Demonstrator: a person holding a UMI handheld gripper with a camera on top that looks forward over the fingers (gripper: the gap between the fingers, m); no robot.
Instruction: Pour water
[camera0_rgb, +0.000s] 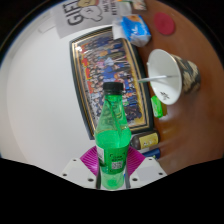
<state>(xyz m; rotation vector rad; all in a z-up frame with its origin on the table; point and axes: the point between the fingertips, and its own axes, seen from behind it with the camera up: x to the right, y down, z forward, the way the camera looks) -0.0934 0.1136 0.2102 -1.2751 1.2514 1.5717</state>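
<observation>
A green plastic bottle (113, 125) with a green cap and a white label stands upright between my fingers. My gripper (112, 160) is shut on the green bottle, with the pink pads (92, 158) pressed on its lower body at both sides. A grey paper cup (172, 73) with a white straw lies tilted on the wooden table, beyond the bottle and to the right. The bottle's base is hidden by the fingers.
A framed picture of a crowd (110, 55) lies flat on the wooden table (180, 120) behind the bottle. A blue and white carton (135, 28) stands beyond it. A white surface (35, 100) spreads to the left. Small coloured packets (150, 115) lie right of the bottle.
</observation>
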